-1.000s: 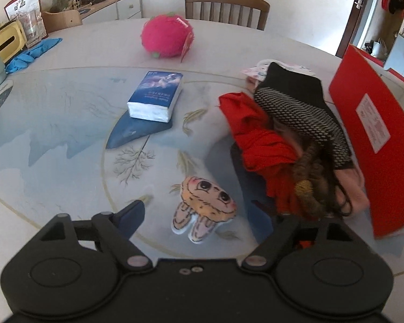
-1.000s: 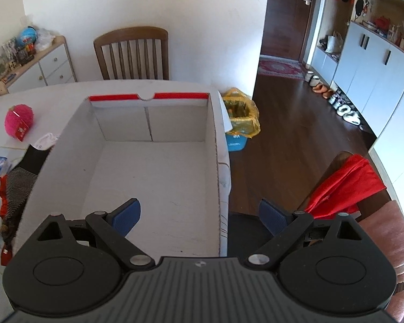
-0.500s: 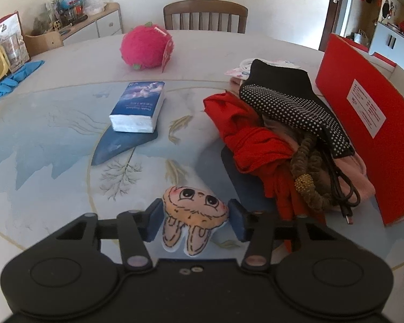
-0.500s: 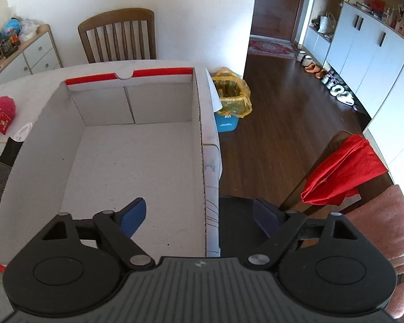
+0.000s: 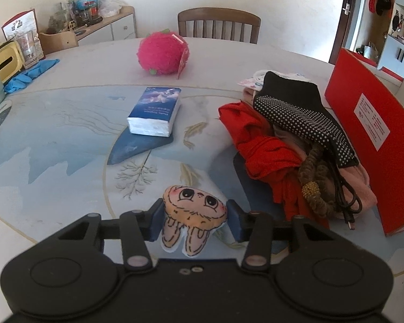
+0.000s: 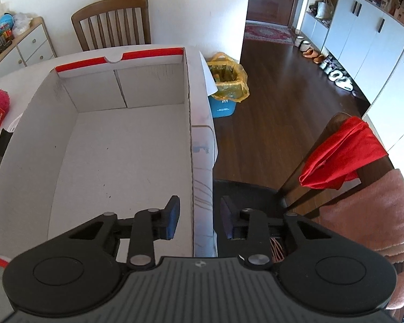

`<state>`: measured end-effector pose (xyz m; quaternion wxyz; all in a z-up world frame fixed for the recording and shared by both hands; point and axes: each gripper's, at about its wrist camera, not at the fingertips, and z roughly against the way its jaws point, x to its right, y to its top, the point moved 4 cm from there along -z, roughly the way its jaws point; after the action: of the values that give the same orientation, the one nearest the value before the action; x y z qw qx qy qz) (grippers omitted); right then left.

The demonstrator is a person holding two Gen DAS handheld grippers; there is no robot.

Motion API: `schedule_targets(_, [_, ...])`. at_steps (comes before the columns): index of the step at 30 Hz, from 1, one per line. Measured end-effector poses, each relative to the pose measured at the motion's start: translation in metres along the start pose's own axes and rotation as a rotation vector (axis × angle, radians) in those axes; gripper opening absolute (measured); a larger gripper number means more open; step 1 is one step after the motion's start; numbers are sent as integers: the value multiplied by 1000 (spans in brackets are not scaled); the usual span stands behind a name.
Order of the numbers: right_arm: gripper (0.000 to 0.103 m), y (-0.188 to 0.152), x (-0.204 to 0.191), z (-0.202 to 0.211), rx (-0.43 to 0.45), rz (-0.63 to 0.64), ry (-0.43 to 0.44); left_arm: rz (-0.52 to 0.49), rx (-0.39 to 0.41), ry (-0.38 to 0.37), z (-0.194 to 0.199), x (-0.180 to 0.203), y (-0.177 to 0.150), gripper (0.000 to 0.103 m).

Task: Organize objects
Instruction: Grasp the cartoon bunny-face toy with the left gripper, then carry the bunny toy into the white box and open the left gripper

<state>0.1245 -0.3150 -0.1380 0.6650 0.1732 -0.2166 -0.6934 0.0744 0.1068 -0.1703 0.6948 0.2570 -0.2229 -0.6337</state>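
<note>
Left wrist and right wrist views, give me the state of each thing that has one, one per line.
Left tool: shut on the bunny plush toy, which lies on the table.
Right tool: jaws astride the cardboard box's right wall, just closing, not pressing.
Cardboard box: open, empty.
Tissue pack: lying flat.

Round tabletop (image 5: pixel 67 145), pale, printed with blue shapes and leaves. Far centre: fuzzy pink ball (image 5: pixel 161 53). Nearer: tissue pack (image 5: pixel 155 114), flat on the print. Right: heap of clothes (image 5: pixel 288 145) hard against a red box (image 5: pixel 369 134). Near edge: small bunny plush (image 5: pixel 194 212). Far left: blue cloth (image 5: pixel 29 74), yellow holder (image 5: pixel 2 63).
</note>
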Motion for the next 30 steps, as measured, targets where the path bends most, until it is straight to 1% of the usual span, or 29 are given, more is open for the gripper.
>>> schedule_targets(1, [30, -2, 0, 2, 0, 1, 7, 1, -1, 1, 1, 0, 0, 45])
schedule_targets(3, [18, -3, 0, 6, 5, 7, 17, 8, 2, 11, 3, 0, 1, 45])
schedule_targets(5, [15, -4, 0, 10, 12, 13, 20, 16, 5, 11, 7, -1, 1, 45])
schedule_targets(7, [9, -5, 0, 12, 12, 21, 16, 19, 11, 14, 12, 0, 2, 45])
schedule_targets(15, [2, -7, 2, 18, 38, 27, 58, 50, 54, 12, 51, 8, 21, 45])
schedule_targets(17, [2, -7, 3, 18, 44, 28, 63, 54, 72, -6, 63, 14, 30, 45])
schedule_targets(22, [2, -8, 4, 19, 50, 24, 75, 12, 107, -74, 84, 49, 56, 45])
schedule_targets(27, [2, -9, 5, 19, 53, 25, 85, -84, 132, -161, 94, 103, 82, 45])
schedule_targets(30, [2, -9, 4, 19, 53, 32, 88, -142, 133, -215, 93, 137, 93, 45])
